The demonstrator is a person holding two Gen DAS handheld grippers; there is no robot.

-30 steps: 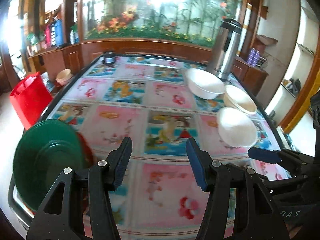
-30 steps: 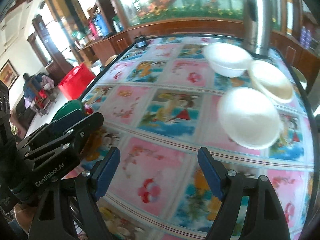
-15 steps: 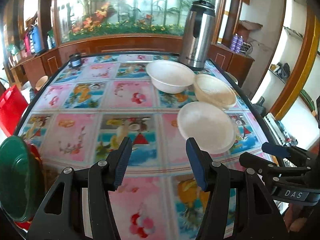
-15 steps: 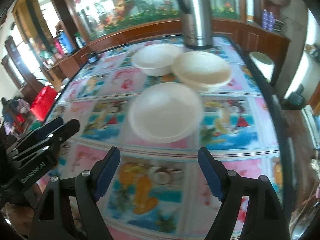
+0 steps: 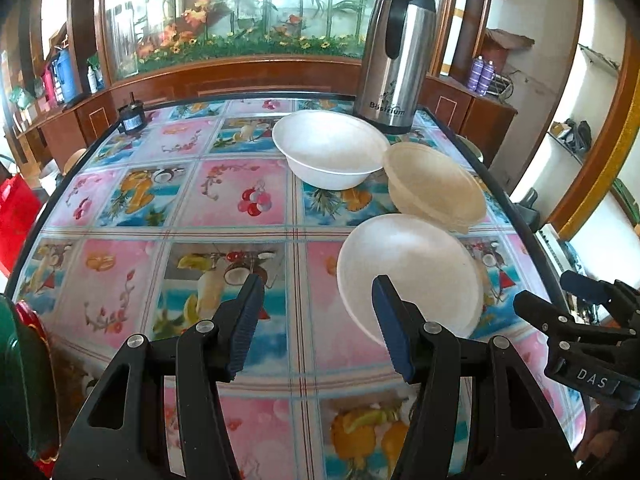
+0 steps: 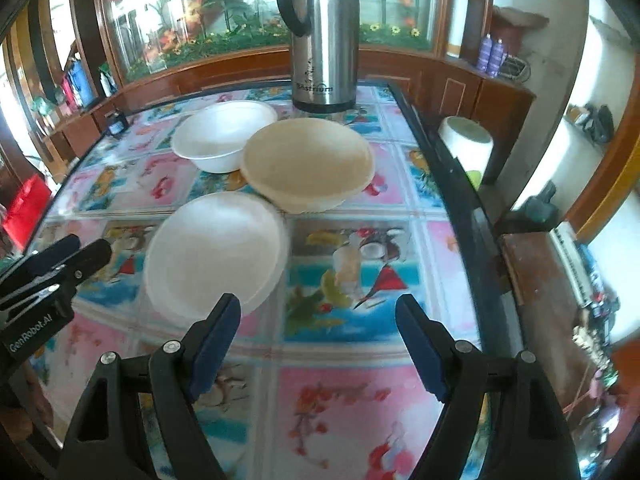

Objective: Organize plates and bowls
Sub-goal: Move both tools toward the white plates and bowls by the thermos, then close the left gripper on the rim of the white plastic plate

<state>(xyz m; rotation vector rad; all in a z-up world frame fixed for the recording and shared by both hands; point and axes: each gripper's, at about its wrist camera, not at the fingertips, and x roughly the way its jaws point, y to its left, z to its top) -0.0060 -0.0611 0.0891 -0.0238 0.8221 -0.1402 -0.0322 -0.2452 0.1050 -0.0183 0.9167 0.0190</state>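
Three bowls stand close together on the right part of the patterned table [image 5: 224, 200]. The nearest is a white bowl [image 5: 412, 272], also in the right wrist view [image 6: 212, 252]. Behind it sits a cream bowl [image 5: 436, 188] [image 6: 308, 164], and behind that a deeper white bowl [image 5: 328, 152] [image 6: 224, 136]. My left gripper [image 5: 316, 328] is open and empty, just short of the near white bowl. My right gripper [image 6: 320, 340] is open and empty, to the right of that bowl. A green plate [image 5: 20, 380] over a red one shows at the far left edge.
A steel thermos jug [image 5: 396, 56] [image 6: 324, 36] stands at the table's far right. A small dark object [image 5: 130, 116] sits at the far left corner. A red bin [image 5: 12, 216] is beside the table on the left, wooden cabinets behind, shelves to the right.
Both grippers have swung to the right, away from the green plate. The three bowls now sit nearer and more central in both views. Both grippers stay open.
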